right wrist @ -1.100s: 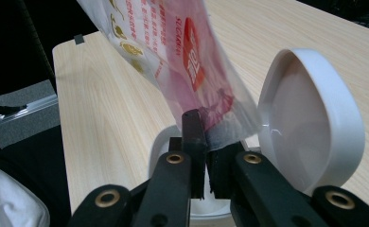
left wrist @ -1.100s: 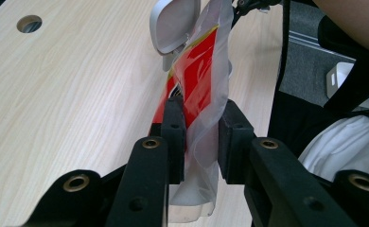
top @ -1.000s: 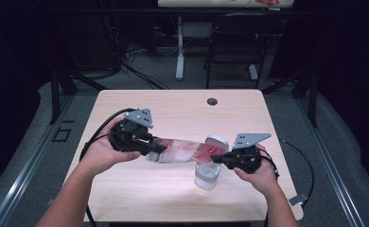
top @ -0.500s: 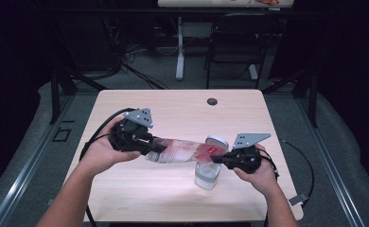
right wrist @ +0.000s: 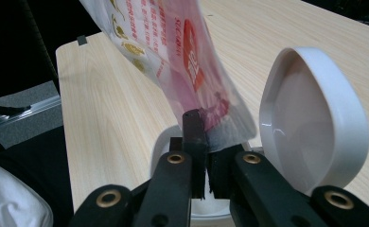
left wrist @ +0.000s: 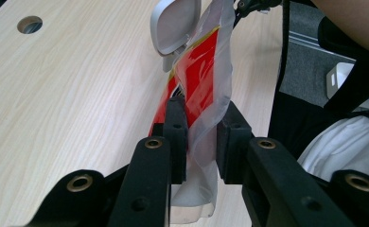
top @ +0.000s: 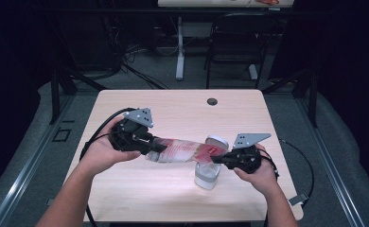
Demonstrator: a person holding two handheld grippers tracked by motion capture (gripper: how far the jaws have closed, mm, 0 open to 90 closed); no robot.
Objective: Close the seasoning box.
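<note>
Low in the frame, just right of centre, the right tool (top: 220,160) was clamped on one end of the red-and-clear plastic pouch (top: 182,150), holding that end directly above the open white container (top: 206,176), apparently so the contents could drop in; its hinged lid (top: 216,141) stood upright behind. Left of centre, the left tool (top: 156,146) was pinched on the pouch's opposite end, keeping it stretched above the tabletop (top: 173,109) between both tools.
</note>
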